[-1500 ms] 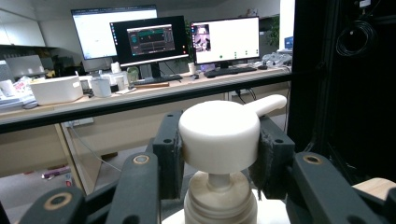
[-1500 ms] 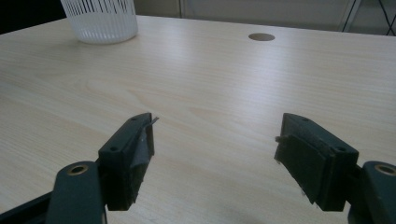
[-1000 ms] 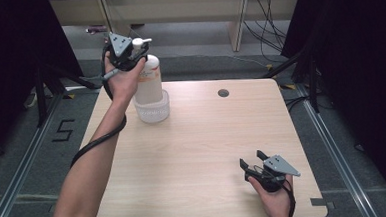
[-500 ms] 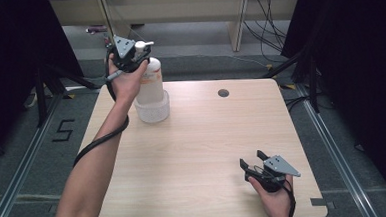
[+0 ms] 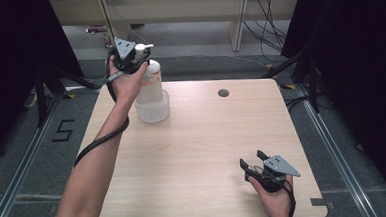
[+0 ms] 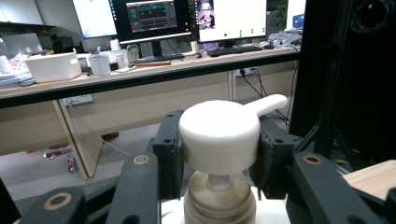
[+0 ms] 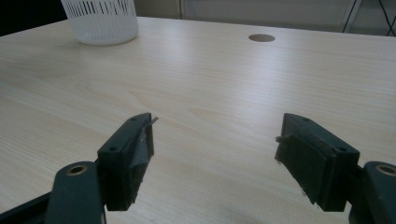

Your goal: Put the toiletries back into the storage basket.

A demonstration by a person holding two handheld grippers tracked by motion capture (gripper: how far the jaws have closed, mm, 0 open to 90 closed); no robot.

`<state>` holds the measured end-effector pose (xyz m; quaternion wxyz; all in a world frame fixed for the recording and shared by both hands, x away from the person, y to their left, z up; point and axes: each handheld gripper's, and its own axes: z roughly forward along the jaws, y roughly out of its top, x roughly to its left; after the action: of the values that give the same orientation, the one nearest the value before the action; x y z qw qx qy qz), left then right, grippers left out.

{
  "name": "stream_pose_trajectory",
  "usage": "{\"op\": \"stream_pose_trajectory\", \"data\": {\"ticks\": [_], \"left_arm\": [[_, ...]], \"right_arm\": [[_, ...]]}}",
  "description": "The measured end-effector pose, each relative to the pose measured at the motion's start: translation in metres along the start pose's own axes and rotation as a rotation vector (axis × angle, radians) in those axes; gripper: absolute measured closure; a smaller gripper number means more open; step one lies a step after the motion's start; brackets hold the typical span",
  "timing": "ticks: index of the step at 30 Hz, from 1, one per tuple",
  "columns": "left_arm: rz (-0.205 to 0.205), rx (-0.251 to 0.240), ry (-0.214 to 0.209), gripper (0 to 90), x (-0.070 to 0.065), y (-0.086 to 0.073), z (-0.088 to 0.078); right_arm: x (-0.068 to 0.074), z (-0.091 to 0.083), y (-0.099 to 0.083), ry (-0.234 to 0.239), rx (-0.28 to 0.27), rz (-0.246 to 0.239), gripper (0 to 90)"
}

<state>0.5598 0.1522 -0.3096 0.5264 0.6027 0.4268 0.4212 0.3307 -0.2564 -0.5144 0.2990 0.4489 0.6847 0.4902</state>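
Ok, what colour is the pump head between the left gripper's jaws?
White, a plain pump head with a spout; clearest in the left gripper view.

Bottle stands in basket (table's far-left).

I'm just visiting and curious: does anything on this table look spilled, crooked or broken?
Nothing stands out. The pump bottle stands upright in the white basket, the left gripper closed on its pump head. The right gripper rests open.
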Motion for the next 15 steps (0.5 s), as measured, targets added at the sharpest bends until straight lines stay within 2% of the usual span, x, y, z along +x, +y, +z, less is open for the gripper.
{"op": "stream_pose_trajectory", "data": {"ticks": [9,15], "left_arm": [[-0.007,0.014,0.003,58.8,0.001,-0.007,0.003],[-0.006,0.029,0.005,58.8,0.003,-0.013,0.004]], "right_arm": [[-0.001,0.0,0.0,-0.002,-0.006,-0.011,27.2],[0.0,0.0,0.0,0.002,0.002,0.0,27.3]]}}
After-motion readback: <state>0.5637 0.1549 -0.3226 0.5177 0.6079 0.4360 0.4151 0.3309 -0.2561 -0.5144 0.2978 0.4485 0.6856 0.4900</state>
